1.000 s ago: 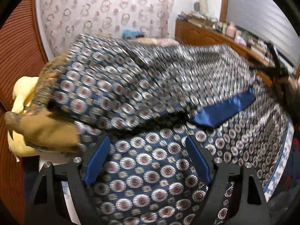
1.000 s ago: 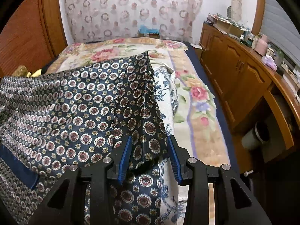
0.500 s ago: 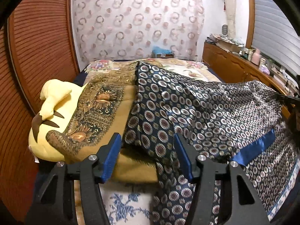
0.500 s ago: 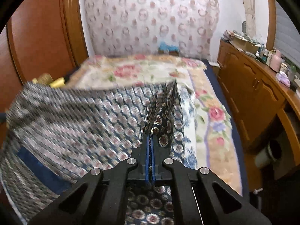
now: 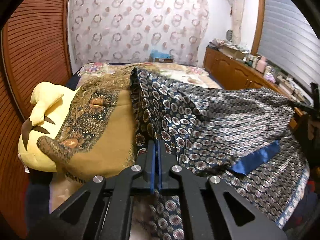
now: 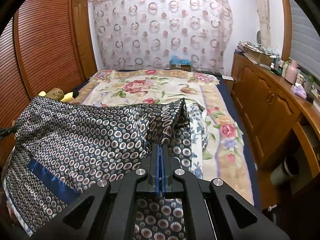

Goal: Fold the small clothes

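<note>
- Fingers (image 5: 151, 156) of your left gripper (image 5: 155, 146) are pressed together on one edge of the patterned garment (image 5: 220, 124); the right gripper (image 6: 160, 150) has its blue pads equally clamped on the opposite edge. Holding two edges at once keeps the cloth stretched between your hands so it can be laid over in one even fold.
- Bed (image 6: 160, 88), with its floral cover, is the largest item and serves as the folding area; the garment hangs partly above it and partly drapes on it, near the foot end.
- Patterned garment: dark blue with ringed medallions, lifted and spanning between both grippers. It is blurred in the left view, so the exact lie of its far edge cannot be confirmed.
- Tan printed cloth (image 5: 100, 136) lies just left of the garment, over a yellow plush toy (image 5: 40, 100). Judgement: keep the fold off this pile to avoid snagging it.
- Blue satin band (image 5: 256, 160) shows on the garment's lower part; judged a trim, it gives you a line to align the fold against.
- Judgement: the fold is in progress, not yet laid flat.
</note>
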`<state>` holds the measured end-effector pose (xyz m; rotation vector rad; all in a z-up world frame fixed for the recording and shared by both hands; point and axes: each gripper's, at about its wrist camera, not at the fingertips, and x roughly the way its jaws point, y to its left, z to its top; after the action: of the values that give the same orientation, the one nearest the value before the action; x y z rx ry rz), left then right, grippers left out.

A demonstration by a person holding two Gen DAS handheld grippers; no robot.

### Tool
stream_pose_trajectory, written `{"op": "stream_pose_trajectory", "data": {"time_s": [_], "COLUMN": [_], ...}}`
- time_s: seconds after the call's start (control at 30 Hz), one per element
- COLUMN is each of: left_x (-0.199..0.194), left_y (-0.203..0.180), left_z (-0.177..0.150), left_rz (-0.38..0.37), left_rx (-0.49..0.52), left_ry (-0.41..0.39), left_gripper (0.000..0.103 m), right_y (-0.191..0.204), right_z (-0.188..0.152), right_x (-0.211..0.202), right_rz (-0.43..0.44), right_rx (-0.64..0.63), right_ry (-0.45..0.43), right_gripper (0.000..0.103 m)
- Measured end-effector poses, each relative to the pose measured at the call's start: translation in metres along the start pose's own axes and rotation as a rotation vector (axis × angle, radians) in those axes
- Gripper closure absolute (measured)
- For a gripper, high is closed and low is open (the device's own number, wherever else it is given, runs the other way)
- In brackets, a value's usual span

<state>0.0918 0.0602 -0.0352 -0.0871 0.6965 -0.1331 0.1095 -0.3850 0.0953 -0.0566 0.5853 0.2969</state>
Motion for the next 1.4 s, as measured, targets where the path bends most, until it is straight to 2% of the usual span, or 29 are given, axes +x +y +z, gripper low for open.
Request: {"op": "stream_pose_trajectory", "data": {"time_s": [0.33, 0.57, 0.8, 1.0, 1.23, 1.4], "left_x": [-0.035, -0.056, -0.066, -0.074, -0.061, -0.059], "left_y": [-0.001, -0.003, 0.004, 0.01, 0.008, 0.004], "left_z": [-0.015, -0.027, -0.066, -0.083, -0.096, -0.097], "left_rz": [-0.08, -0.096, -0.065, -0.054, -0.001, 0.016], "left_rx": [-0.038, -0.047, -0.084, -0.107, -0.088, -0.069], "left_ry": [-0.03, -0.048, -0.014, 0.002, 0.056, 0.067], "left_gripper": [0.101, 0.101, 0.101, 0.101, 0.101, 0.101], "right_y": [-0.007, -0.011, -0.011, -0.013, -0.007, 0.009], "right_z": [-0.025, -0.032, -0.066, -0.091, -0.087, -0.079], "right_x": [-0.038, -0.07, -0.097, -0.114, -0.099, -0.101], "right_rz": [0.027, 0.027, 0.025, 0.005, -0.044, -0.068], "right_rx": [0.025, 0.017, 0.009, 0.03, 0.026, 0.019], "right_ry": [-0.018, -0.046, -0.016, 0.025, 0.07, 0.05], "right_gripper": [0.102, 0.102, 0.102, 0.102, 0.102, 0.101]}}
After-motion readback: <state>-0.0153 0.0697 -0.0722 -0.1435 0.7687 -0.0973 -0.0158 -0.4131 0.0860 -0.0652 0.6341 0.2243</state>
